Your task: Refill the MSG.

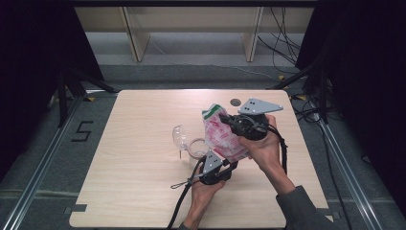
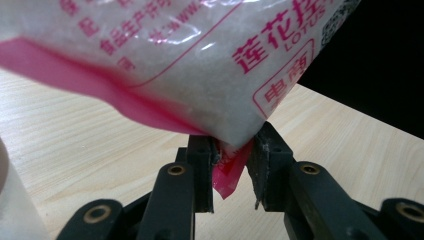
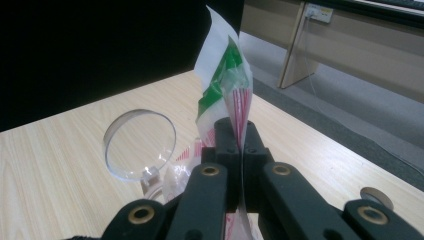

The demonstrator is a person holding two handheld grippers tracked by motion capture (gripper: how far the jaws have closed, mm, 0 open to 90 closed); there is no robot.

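Holding the sugar bag (image 1: 221, 135) up off the counter (image 1: 139, 182) — one claw at each end.
Right claw (image 3: 242, 142) is clenched flat on the bag's green-and-white top edge, jaws fully together on the film. Left claw (image 2: 232, 167) pinches the bag's pink bottom corner between its jaws, bag bulk hanging just above it. Clear jar (image 1: 197, 147) stands on the counter just left of the left claw (image 1: 210, 165), its clear hinged lid (image 3: 140, 145) swung open — ahead-left of the right claw (image 1: 238, 120).
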